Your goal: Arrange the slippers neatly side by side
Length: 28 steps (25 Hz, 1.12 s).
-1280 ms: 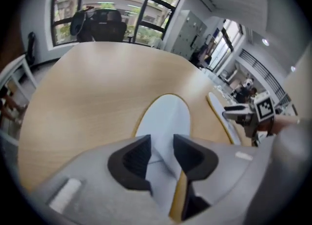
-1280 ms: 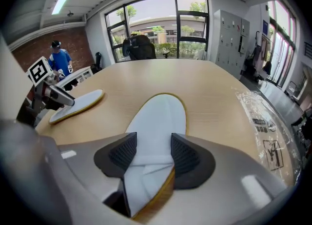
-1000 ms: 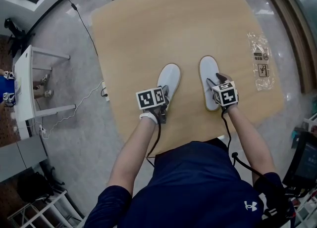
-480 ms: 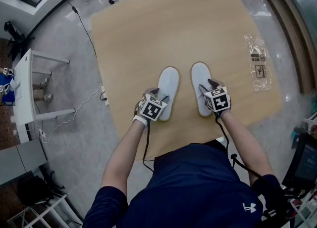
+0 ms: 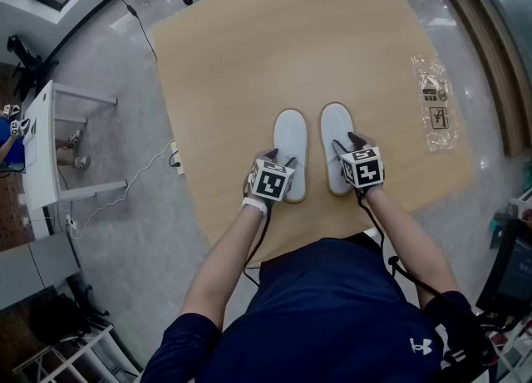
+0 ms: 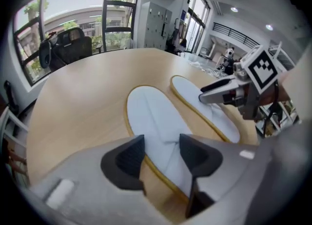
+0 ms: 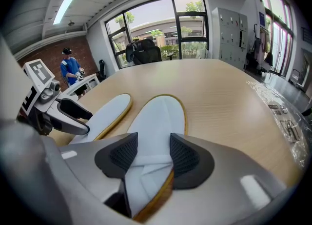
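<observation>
The left slipper (image 5: 291, 142) and the right slipper (image 5: 335, 134), both white with yellow-edged soles, lie side by side on the wooden surface (image 5: 283, 41), toes toward its far edge, close together but not touching (the gap between them looks narrow and even). The left tongs (image 6: 162, 150) stand open over the heel end of the left slipper, jaws wide after just closing a little, neither pad pressing. The right tongs (image 7: 153, 153) are open too, astride the right slipper's upper. A clear plastic packet (image 5: 435, 103) lies well apart on the right.
</observation>
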### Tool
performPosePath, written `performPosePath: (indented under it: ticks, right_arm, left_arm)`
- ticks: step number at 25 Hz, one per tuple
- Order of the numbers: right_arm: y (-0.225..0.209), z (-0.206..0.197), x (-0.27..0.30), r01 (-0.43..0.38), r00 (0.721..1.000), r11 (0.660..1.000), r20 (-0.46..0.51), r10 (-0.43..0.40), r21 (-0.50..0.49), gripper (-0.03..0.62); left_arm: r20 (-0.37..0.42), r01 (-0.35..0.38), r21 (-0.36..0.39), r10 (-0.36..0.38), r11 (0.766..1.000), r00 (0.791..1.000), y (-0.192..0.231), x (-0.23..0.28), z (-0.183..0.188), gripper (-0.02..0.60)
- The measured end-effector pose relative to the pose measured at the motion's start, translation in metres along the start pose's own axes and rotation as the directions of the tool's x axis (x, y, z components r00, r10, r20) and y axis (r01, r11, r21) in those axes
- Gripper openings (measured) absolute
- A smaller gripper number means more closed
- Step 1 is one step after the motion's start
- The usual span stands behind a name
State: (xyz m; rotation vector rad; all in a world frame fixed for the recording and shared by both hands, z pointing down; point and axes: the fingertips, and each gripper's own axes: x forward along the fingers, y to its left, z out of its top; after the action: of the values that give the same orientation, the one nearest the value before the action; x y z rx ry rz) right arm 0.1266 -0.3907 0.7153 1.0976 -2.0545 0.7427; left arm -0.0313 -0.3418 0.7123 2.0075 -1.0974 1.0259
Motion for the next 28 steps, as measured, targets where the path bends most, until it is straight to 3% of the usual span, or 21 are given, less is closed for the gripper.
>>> performPosePath:
  ticks: [7,28]
  right_arm:
    - [0.016,0.006,0.0,-0.021,1.0,1.0,-0.006,0.021,-0.001,0.212]
    - [0.02,-0.001,0.005,-0.058,0.998,0.998,-0.014,0.058,-0.007,0.183]
  left_arm:
    - [-0.028,-0.038,-0.049,0.037,0.998,0.999,-0.006,0.003,0.001,0.227]
    - [-0.043,-0.015,-0.04,0.013,0.999,0.999,-0.024,0.005,-0.002,0.198]
